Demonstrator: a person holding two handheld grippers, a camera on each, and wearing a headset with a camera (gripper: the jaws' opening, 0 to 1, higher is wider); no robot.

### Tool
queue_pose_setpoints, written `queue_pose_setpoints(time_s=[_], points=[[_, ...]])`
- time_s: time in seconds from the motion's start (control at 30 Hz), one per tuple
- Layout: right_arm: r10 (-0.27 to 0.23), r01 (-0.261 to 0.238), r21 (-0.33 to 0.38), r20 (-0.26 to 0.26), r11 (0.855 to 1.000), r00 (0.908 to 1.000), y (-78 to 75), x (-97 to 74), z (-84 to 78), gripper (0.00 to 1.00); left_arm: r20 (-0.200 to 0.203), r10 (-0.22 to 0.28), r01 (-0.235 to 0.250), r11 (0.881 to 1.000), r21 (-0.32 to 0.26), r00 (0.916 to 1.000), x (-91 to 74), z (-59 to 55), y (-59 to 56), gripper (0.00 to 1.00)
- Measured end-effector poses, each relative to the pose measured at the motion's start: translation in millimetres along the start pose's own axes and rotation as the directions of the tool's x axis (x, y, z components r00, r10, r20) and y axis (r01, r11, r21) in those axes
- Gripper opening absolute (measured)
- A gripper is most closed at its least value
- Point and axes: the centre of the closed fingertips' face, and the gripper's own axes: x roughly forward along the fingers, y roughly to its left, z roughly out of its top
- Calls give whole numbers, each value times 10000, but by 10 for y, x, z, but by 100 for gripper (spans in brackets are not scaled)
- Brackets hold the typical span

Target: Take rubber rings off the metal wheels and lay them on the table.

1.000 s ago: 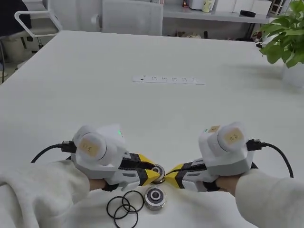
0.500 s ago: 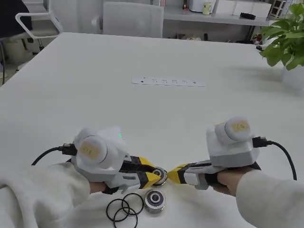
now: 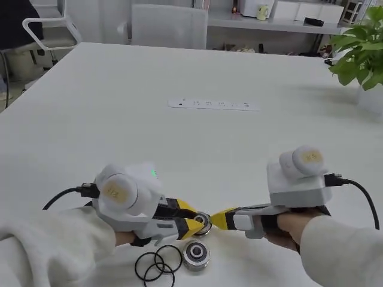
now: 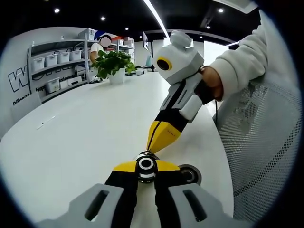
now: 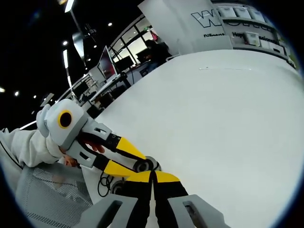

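Note:
My left gripper (image 3: 196, 223) is shut on a small metal wheel (image 3: 203, 222), which carries a black rubber ring and is held just above the table. In the left gripper view the wheel (image 4: 146, 167) sits between the yellow jaws. My right gripper (image 3: 213, 220) is shut, with its yellow tip against the wheel's rim (image 4: 153, 153); I cannot tell whether it pinches the ring. A second wheel (image 3: 196, 253) lies flat on the table below them. Three loose black rubber rings (image 3: 158, 263) lie overlapping to its left.
The white table (image 3: 197, 149) stretches far ahead. A white power strip (image 3: 213, 104) lies mid-table. A potted plant (image 3: 362, 54) stands at the far right edge, and chairs (image 3: 169, 24) stand beyond the far edge. Cables trail from both grippers.
My right gripper has rolled upright and drawn slightly to the right, its tip still at the wheel. The left gripper keeps holding the wheel in place.

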Motion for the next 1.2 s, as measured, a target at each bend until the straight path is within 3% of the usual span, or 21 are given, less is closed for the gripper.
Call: queue_pose_setpoints(time_s=[1.2], points=[[414, -412, -92, 233, 9991, 9989, 131, 5, 82, 0, 81, 53, -52, 9999, -105, 10000, 7, 3, -1, 8]])
